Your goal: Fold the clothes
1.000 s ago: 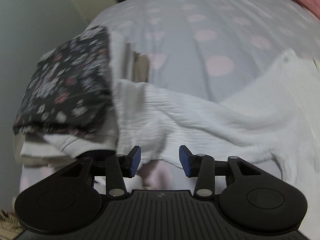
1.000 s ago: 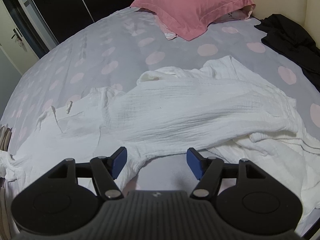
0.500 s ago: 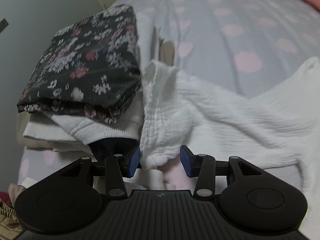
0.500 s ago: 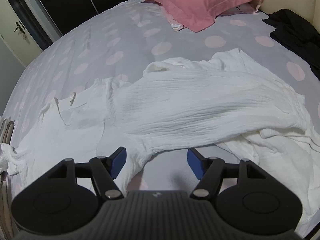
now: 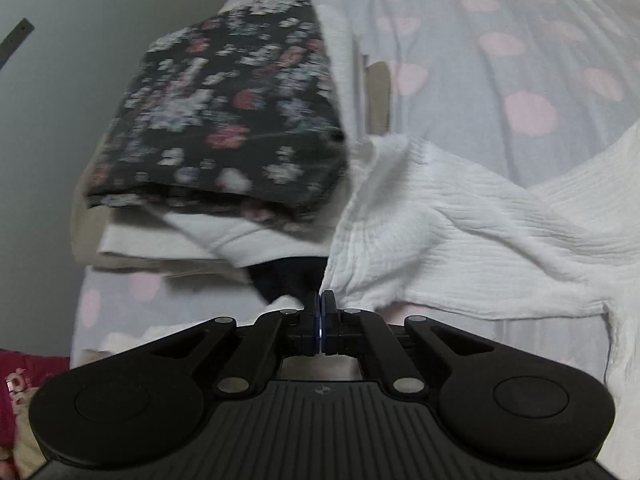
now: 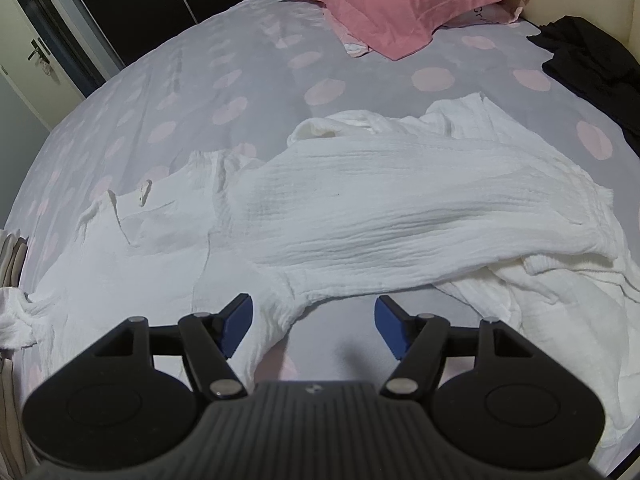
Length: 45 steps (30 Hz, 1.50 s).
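The bed (image 6: pixel 224 92), covered in a grey spotted sheet, is carrying the white garment (image 6: pixel 400 216), which is lying spread and rumpled across the middle, with one end reaching the folded stack (image 5: pixel 224 132) at the bed's edge. The garment is a crinkled, gauzy fabric; it is likely handling as light, soft and limp, draping and bunching rather than holding shape, so it is best taken at hems, corners or sleeve ends, with both sides lifted together. The left tongs (image 5: pixel 322 312) are clenched, pinching a corner of the garment just beside the stack, and are pointing steeply down at the bed. The right tongs (image 6: pixel 316 320) are standing released, also angled steeply down, with a fold of the garment's near edge lying between the pads but not pressed.
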Each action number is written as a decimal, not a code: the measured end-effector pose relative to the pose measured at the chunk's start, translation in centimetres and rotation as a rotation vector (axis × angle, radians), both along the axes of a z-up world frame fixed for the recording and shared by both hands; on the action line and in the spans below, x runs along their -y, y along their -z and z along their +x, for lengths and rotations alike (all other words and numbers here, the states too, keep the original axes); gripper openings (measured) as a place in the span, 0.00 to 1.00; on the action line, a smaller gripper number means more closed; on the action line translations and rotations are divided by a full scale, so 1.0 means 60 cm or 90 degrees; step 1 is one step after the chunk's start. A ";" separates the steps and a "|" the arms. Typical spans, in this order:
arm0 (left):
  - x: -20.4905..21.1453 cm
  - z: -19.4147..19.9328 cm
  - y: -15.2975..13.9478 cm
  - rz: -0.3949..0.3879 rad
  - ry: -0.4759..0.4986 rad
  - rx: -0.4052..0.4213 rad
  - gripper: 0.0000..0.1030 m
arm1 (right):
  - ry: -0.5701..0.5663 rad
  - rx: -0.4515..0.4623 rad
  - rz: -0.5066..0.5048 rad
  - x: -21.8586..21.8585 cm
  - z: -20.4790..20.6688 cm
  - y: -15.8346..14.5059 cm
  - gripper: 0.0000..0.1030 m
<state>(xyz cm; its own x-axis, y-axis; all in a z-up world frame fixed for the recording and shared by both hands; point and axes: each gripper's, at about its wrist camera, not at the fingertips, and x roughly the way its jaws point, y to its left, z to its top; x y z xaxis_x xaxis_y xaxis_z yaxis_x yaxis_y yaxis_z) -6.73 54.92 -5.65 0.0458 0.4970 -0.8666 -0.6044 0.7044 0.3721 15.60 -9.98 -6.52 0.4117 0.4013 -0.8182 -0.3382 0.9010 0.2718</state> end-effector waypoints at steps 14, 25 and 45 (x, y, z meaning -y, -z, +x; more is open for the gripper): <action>0.000 0.010 0.021 0.001 0.037 -0.115 0.21 | 0.005 0.003 0.012 0.005 -0.005 -0.006 0.69; 0.077 0.136 0.018 -0.049 0.209 0.062 0.41 | 0.002 -0.002 0.008 0.002 0.002 -0.002 0.69; 0.095 0.262 0.166 -0.065 0.253 0.114 0.00 | -0.008 -0.020 -0.024 -0.024 0.027 0.022 0.70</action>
